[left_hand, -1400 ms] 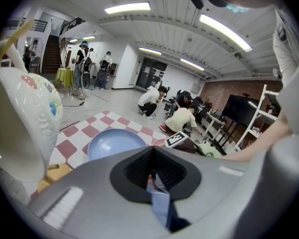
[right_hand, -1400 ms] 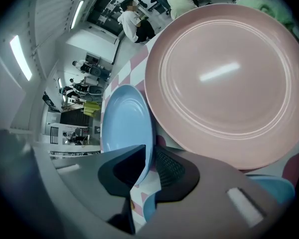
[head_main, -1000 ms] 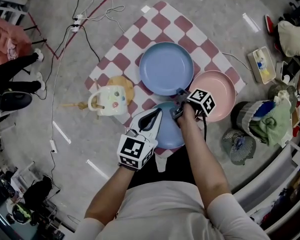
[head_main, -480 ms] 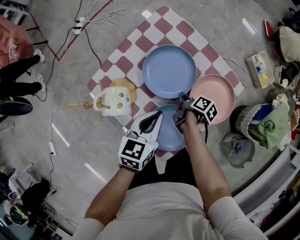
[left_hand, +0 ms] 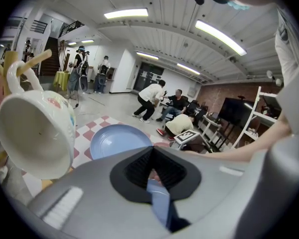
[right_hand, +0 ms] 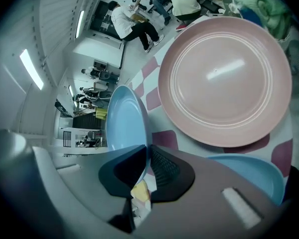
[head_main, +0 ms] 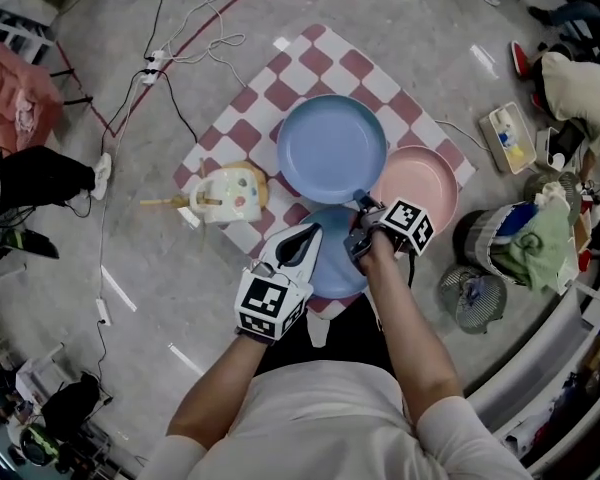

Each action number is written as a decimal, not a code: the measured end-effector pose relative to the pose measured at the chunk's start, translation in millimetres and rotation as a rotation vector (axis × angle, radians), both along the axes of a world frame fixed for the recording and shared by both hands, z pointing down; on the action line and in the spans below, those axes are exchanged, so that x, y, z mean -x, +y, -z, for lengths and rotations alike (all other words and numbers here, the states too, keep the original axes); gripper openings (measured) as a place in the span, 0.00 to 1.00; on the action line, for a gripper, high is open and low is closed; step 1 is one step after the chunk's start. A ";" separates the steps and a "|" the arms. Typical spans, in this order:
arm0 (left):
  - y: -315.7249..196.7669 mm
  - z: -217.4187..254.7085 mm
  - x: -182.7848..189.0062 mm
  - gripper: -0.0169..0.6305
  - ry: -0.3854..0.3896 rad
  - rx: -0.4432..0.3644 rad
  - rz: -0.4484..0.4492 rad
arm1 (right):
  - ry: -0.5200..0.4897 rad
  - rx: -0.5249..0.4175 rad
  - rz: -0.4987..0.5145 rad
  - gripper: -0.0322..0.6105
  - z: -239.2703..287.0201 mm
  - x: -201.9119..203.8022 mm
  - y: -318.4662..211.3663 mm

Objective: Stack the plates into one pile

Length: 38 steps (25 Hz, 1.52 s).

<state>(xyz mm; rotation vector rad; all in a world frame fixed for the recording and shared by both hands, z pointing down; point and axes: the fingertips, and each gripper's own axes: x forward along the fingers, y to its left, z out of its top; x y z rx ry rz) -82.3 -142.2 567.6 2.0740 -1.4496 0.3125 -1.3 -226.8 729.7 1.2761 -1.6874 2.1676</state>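
Three plates lie on a red-and-white checkered cloth (head_main: 315,53). The large blue plate (head_main: 332,148) (right_hand: 123,126) (left_hand: 120,139) is farthest, and the pink plate (head_main: 420,183) (right_hand: 224,78) sits to its right. The small blue plate (head_main: 338,268) (right_hand: 254,172) is nearest me. My left gripper (head_main: 305,238) (left_hand: 150,176) is shut on the small blue plate's left rim (left_hand: 159,203). My right gripper (head_main: 361,206) (right_hand: 147,156) is shut on the large blue plate's near-right rim, beside the pink plate.
A cream mug (head_main: 230,196) (left_hand: 35,133) rests on a wooden coaster at the cloth's left, with a wooden spoon (head_main: 160,206) beside it. Cables (head_main: 180,38) run across the floor at the far left. Baskets and bags (head_main: 520,243) crowd the right. People sit in the background.
The head view has shifted slightly. Both grippers keep their holds on the plate rims, and the plates stay in about the same places.
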 end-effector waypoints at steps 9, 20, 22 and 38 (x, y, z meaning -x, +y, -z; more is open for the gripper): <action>24.2 12.1 -8.0 0.04 -0.001 -0.029 -0.056 | 0.002 -0.006 -0.018 0.11 19.8 -22.2 55.0; 65.8 20.8 -23.8 0.04 -0.010 -0.034 -0.135 | 0.010 0.014 -0.040 0.12 29.1 -49.0 138.5; 70.7 23.0 -25.8 0.04 -0.016 -0.038 -0.146 | 0.014 0.016 -0.037 0.12 29.0 -53.7 150.4; 111.4 12.6 -33.2 0.04 -0.057 -0.017 -0.231 | -0.046 0.037 -0.094 0.12 1.9 -76.2 225.4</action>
